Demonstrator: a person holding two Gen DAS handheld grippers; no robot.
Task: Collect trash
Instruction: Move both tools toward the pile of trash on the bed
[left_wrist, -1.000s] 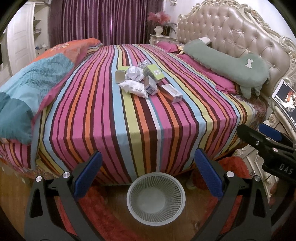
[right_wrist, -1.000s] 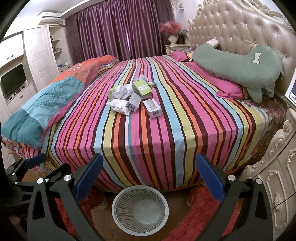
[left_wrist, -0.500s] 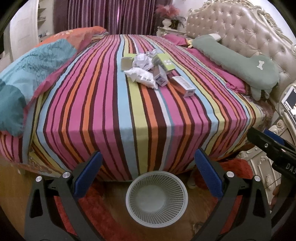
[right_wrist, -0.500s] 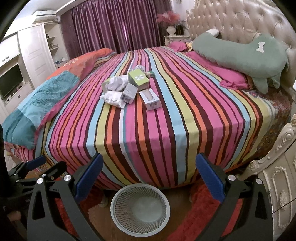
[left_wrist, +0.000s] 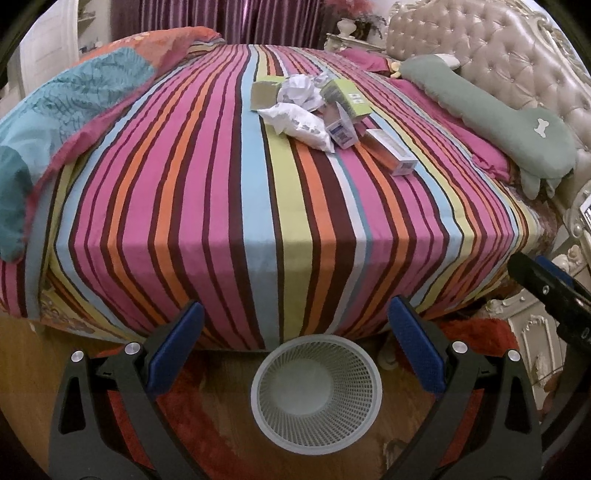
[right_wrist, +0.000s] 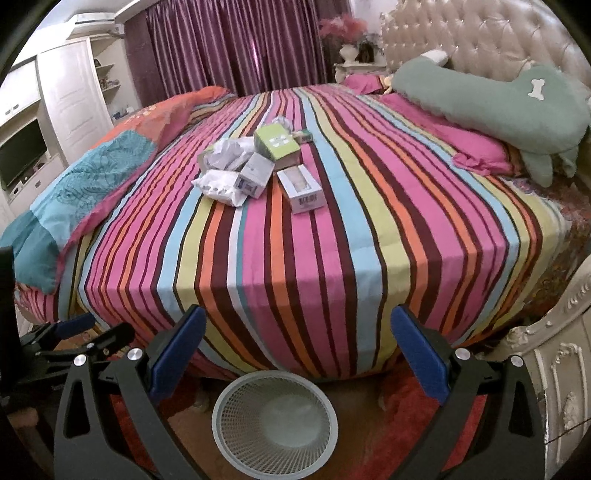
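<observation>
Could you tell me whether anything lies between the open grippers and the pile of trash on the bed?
Nothing visible does. Between the left gripper, the right gripper and the trash pile there is only bare striped bedspread. The white mesh basket stands on the floor at the bed's near edge, below both grippers.

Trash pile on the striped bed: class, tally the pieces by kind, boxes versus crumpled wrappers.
Boxes: 5 (large green, small green, grey, white-and-orange, brown)
Crumpled wrappers: 3 (paper ball, white packet, clear plastic)
Total: 8
</observation>
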